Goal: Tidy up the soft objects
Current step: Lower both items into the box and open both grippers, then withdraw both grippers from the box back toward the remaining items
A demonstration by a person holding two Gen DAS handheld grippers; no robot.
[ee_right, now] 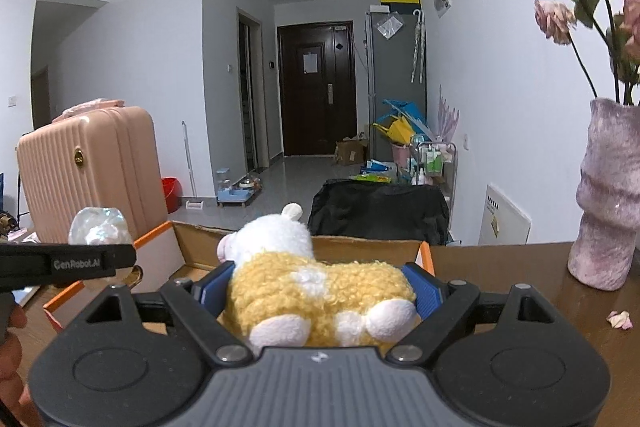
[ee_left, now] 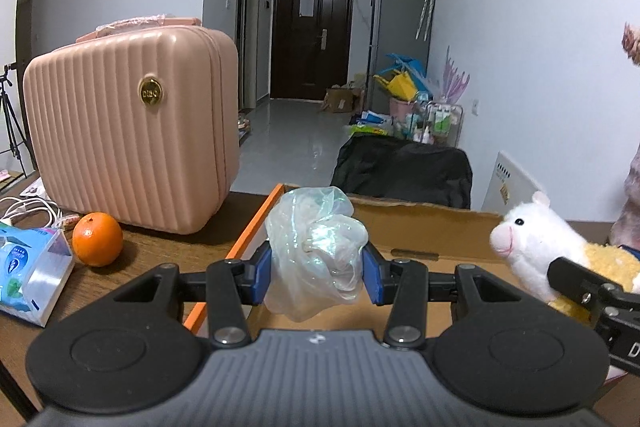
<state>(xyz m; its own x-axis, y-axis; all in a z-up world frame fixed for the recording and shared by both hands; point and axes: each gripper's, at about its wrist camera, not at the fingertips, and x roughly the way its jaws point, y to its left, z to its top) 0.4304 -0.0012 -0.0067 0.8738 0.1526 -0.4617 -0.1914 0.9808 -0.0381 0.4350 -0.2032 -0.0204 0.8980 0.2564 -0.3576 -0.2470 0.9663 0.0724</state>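
Plastic bag (ee_left: 316, 251), crumpled and clear, sits between the blue pads (ee_left: 262, 277) of our left gripper (ee_left: 316, 277), which is clamped on it from both sides. We hold it over the near edge of an open cardboard box (ee_left: 420, 227) with an orange rim. Our right gripper (ee_right: 316, 291) is squeezed around a plush toy (ee_right: 316, 291) with a yellow curly body and a white head, its jaws spread wide by the toy's bulk. The toy's head points toward the box (ee_right: 360, 247), and the toy hangs above the box's near side. On the wooden table (ee_left: 168, 247), left of the box, stand a pink suitcase (ee_left: 128, 127), an orange (ee_left: 97, 239) and a tissue pack (ee_left: 32, 275). To the right stands a pink vase (ee_right: 608, 195) with flowers.
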